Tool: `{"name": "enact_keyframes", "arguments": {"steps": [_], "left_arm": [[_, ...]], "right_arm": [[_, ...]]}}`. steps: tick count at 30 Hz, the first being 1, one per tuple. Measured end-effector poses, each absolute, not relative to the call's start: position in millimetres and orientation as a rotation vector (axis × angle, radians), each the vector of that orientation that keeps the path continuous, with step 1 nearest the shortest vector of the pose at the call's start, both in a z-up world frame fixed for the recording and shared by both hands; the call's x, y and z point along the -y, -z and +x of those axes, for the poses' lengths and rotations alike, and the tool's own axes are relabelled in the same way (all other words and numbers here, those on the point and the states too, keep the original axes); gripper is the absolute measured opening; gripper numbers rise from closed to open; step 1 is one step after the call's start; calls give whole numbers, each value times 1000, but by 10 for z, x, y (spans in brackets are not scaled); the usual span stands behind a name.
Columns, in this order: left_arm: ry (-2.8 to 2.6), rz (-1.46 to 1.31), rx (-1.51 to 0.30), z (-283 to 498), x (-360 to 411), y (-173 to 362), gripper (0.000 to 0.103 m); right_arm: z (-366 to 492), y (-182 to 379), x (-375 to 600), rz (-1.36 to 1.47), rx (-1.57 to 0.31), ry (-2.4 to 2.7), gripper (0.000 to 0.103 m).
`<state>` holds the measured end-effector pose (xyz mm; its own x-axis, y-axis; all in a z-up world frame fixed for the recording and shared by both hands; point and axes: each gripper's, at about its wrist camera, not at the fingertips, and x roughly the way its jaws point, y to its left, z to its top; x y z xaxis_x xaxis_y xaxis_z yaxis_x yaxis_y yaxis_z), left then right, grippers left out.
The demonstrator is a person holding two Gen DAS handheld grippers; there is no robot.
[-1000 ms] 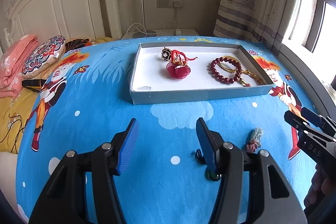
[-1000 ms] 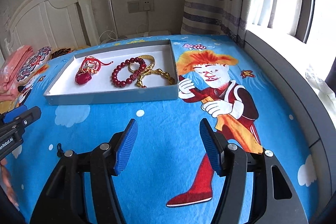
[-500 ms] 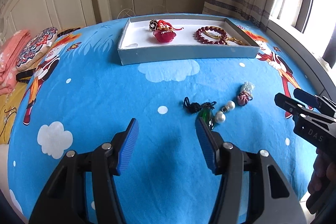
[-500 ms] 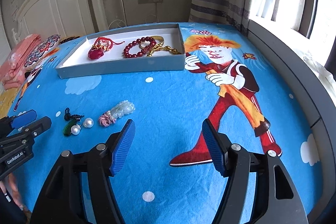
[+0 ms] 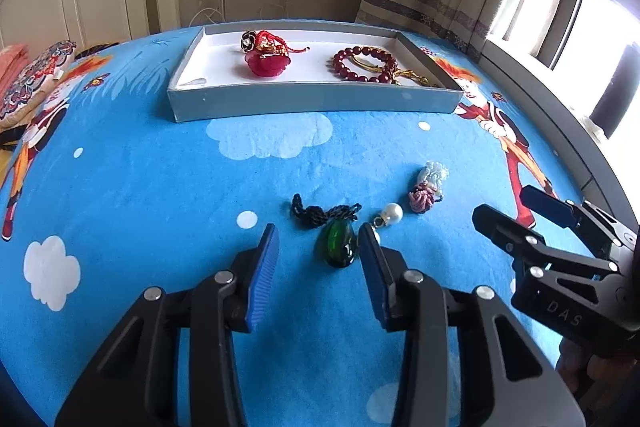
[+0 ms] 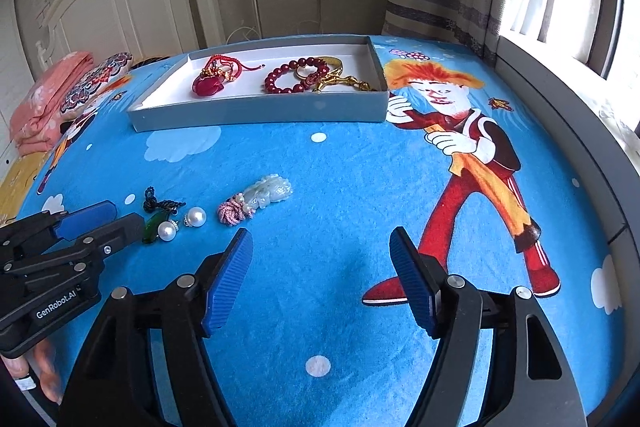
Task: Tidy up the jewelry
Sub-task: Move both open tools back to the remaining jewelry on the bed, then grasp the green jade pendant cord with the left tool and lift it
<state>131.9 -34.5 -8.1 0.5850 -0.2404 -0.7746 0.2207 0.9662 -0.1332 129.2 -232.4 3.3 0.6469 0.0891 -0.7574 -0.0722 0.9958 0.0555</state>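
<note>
Jewelry lies in two groups on the blue cartoon-printed bedspread (image 6: 320, 195), which is the largest surface in my views. At its far side I see a shallow grey tray (image 5: 312, 101) with a white floor; inside it lie a red flower pendant on red cord (image 5: 266, 61) toward the left, and a dark red bead bracelet (image 5: 360, 65) overlapping a gold bangle (image 6: 330, 65) toward the right. My right gripper (image 6: 320, 267) hovers over bare bedspread with its jaws standing wide and nothing between them; they have just been opening further. My left gripper (image 5: 318, 251) is low over the near group, its jaws partly drawn in after just closing, with the green pendant (image 5: 338, 245) between them; I see a gap at the left pad, the right pad is just beside the stone, and I judge no grip made. The pendant's black cord (image 5: 320, 213) trails off to the left. Just right of it lie two pearl earrings (image 6: 182, 223), one partly hidden behind my left gripper's right finger in the left view. Further right rests a pale carved jade charm with a pink knot (image 6: 260, 201), clear of both grippers.
</note>
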Motion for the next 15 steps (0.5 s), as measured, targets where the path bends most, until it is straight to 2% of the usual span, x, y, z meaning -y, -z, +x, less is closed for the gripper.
{"name": "enact_keyframes", "arguments": {"steps": [6,15], "left_arm": [[325,-101,-937,1435,372,125,25],[304,-132,-943,1583,405,162,25]], "right_arm": [[1307,-26,2339,23,-864,-90,67],[1312,-19,2347,25,-866,-97,68]]}}
